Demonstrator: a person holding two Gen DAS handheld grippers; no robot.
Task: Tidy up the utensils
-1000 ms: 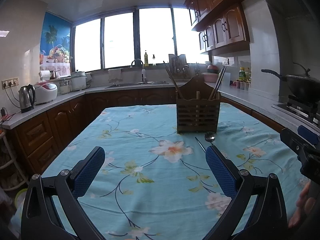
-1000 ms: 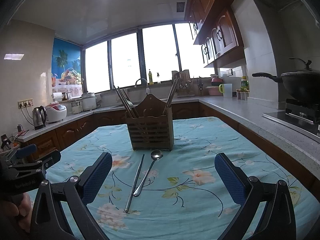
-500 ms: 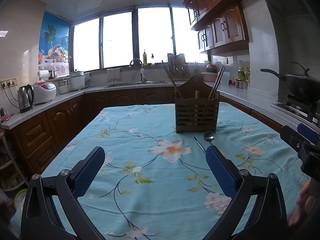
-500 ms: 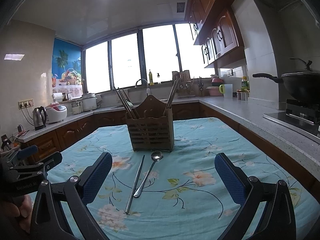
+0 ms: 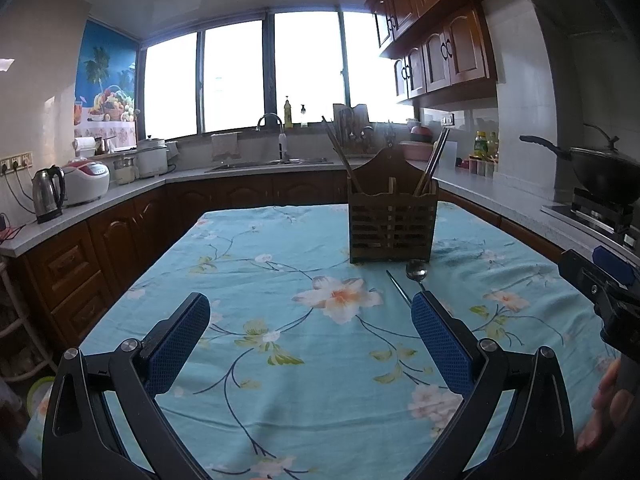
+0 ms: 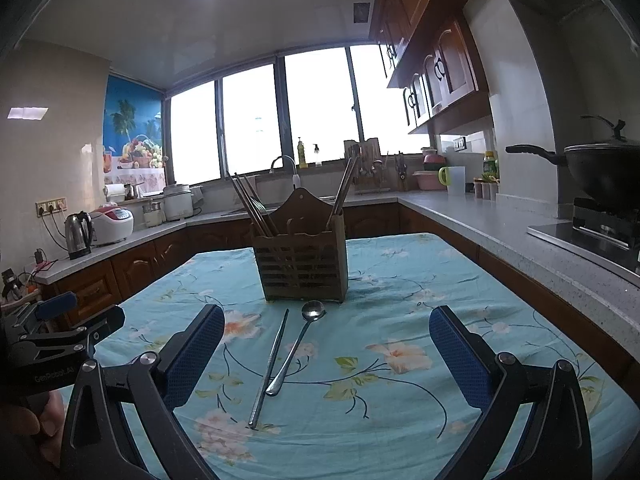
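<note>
In the left wrist view, the left gripper (image 5: 310, 322) is seen with its two blue, dimpled pads spread wide apart and nothing between them, above a turquoise floral tablecloth (image 5: 256, 304). A slatted wooden utensil holder (image 5: 391, 224) stands upright toward the far end of the table, with chopsticks leaning out of it; how its inside is divided is hard to make out. Only the bowl of a metal spoon (image 5: 416, 270) and the tip of a thin metal chopstick (image 5: 397, 286) are shown in front of the holder, the rest being hidden behind the right-hand pad. The right gripper (image 5: 600, 280) is cut off at the frame edge. In the right wrist view, the right gripper (image 6: 326, 334) is likewise held wide open and empty. The spoon (image 6: 296, 346) and chopstick (image 6: 270, 364) are seen whole, lying flat side by side just in front of the holder (image 6: 301, 266), both slender and shiny.
</note>
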